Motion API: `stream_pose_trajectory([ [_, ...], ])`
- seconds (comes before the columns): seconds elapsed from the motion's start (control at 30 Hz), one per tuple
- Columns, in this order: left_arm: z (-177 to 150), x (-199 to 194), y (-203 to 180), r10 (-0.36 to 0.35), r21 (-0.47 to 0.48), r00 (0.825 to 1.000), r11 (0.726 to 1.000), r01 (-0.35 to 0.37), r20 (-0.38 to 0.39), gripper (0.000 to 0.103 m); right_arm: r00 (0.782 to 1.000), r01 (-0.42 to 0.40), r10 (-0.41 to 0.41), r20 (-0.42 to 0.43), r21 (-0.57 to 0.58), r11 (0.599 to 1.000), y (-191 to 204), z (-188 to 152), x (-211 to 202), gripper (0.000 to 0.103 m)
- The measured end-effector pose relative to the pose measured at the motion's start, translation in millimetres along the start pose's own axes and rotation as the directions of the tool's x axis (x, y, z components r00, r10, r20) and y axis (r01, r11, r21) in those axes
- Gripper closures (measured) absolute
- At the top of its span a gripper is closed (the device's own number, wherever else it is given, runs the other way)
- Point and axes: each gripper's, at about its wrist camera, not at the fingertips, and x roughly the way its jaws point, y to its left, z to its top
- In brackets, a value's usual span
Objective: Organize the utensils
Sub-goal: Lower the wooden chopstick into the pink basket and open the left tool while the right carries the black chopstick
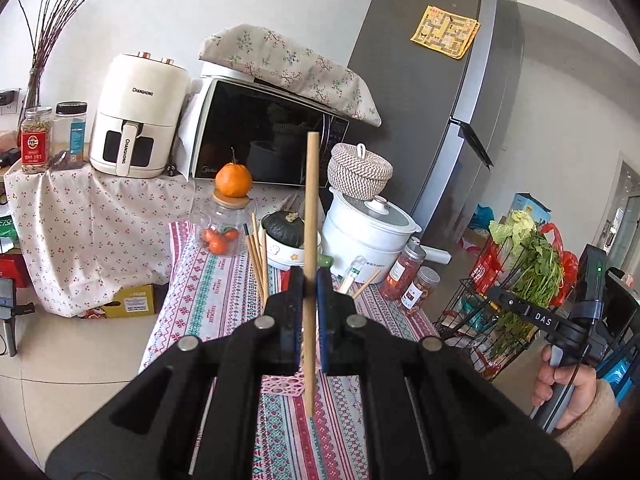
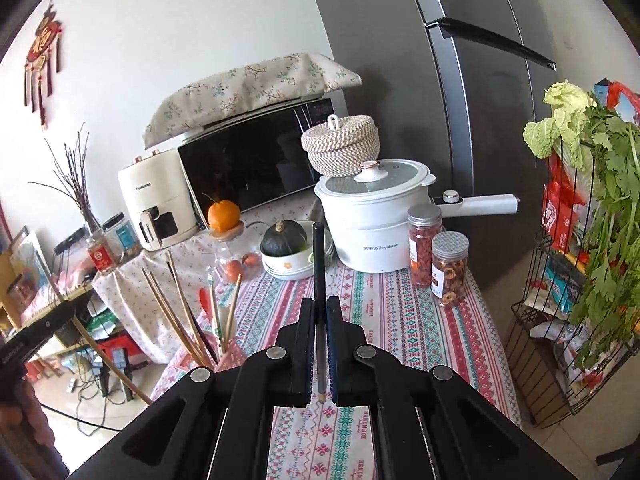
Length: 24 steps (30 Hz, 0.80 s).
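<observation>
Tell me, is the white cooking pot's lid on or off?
On. The lid sits flat across the white pot, knob up, with a woven basket resting behind it.

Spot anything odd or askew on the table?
One oddity: an orange is perched on the wooden lid of the glass jar; it could roll off. Both grippers hold chopsticks cleanly.
</observation>
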Motion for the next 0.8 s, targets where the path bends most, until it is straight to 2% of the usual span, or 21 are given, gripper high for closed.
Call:
stream_pose_trajectory([
  [0.2, 11.1, 12.7, 7.5, 0.031, -0.048, 0.995, 0.998, -0.026, 0.095, 0.096, 0.999, -0.046, 0.046, 0.001, -0.003, 0.999, 9.8, 8.9, 4.6, 0.098],
  [0.33, 8.6, 30.7, 5.9, 0.058, -0.036, 0.993, 0.998, -0.054, 0.104, 0.096, 0.998, -0.064, 0.064, 0.002, -0.008, 0.998, 17.3, 10.7, 10.8, 0.098],
  [0.53, -2.3, 62.9, 2.1, 0.095, 0.011, 0.994, 0.995, -0.096, 0.046, 0.096, 0.996, -0.091, 0.091, 0.005, 0.004, 0.996, 24.6, 12.3, 15.5, 0.098],
  [0.6, -4.6, 72.2, 2.0, 0.104, 0.014, 0.995, 0.994, -0.104, 0.003, 0.096, 0.995, -0.099, 0.099, 0.006, 0.009, 0.995, 25.9, 13.1, 16.4, 0.098],
  [0.8, -12.9, 95.5, 3.4, 0.094, 0.023, 0.991, 0.995, -0.093, -0.097, 0.096, 0.99, -0.14, 0.14, 0.018, -0.011, 0.99, 37.0, 15.7, 15.3, 0.098],
])
